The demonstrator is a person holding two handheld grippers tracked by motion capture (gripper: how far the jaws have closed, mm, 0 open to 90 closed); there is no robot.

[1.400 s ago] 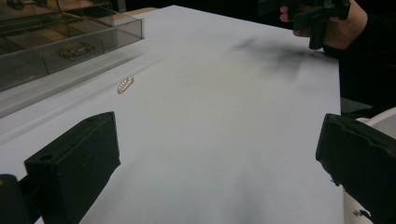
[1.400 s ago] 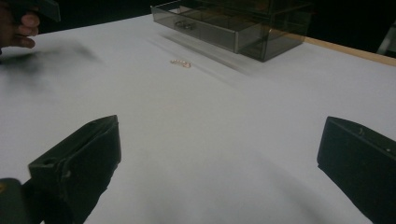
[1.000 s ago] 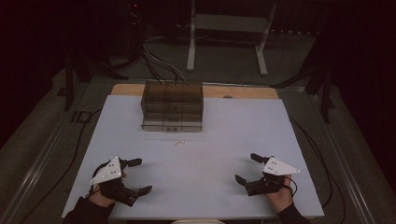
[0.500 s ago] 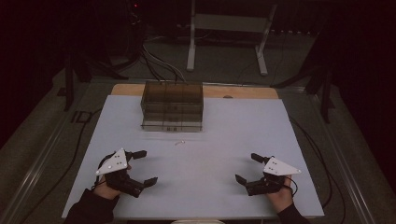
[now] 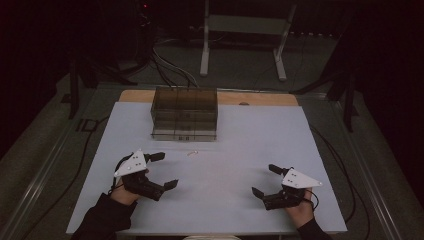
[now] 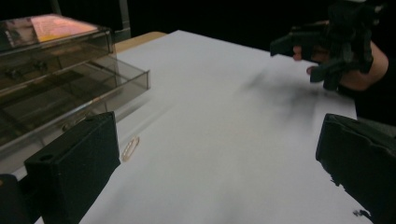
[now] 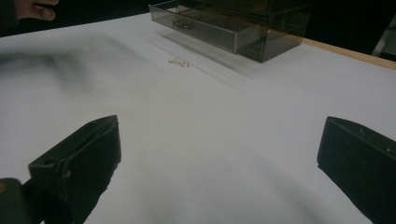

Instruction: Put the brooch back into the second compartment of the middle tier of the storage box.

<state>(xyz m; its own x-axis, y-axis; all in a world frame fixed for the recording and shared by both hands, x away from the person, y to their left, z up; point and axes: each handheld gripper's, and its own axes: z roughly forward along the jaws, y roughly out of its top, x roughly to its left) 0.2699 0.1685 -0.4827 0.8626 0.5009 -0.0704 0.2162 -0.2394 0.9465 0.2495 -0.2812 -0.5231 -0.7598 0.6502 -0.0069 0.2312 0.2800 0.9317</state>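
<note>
**Both grippers wide open over a bare white tabletop**

Seen from the high view: a white rectangular table top (image 5: 225, 150) with a strip of pale wood (image 5: 260, 98) showing along its far edge. Standing at the far left-centre of it, a smoky translucent plastic drawer box (image 5: 184, 113), its lowest drawer pulled slightly forward toward the near side. Lying just in front of that box, apart from it, a small pale paper clip (image 5: 192, 153), flat on the white surface and touching nothing else.

Near the bottom left, the left gripper (image 5: 163, 170), held in a dark-sleeved hand, jaws spread wide, nothing between them, pointing right and slightly toward the clip. Near the bottom right, the right gripper (image 5: 265, 180), likewise spread wide and empty, pointing left. Well apart from each other, with open table between.

In the left gripper view: two black jaws far apart at the bottom corners, the clip (image 6: 130, 148) close to the left jaw, the drawer box (image 6: 60, 88) at upper left, the other gripper (image 6: 299, 56) at upper right.

In the right gripper view: jaws equally wide, clip (image 7: 179, 62) farther off, drawer box (image 7: 233, 23) beyond it.

Around the table: grey floor, dark cables (image 5: 165, 65) trailing behind, and a white metal stand (image 5: 245, 30) at the back. Nothing lying between either gripper and the clip.
</note>
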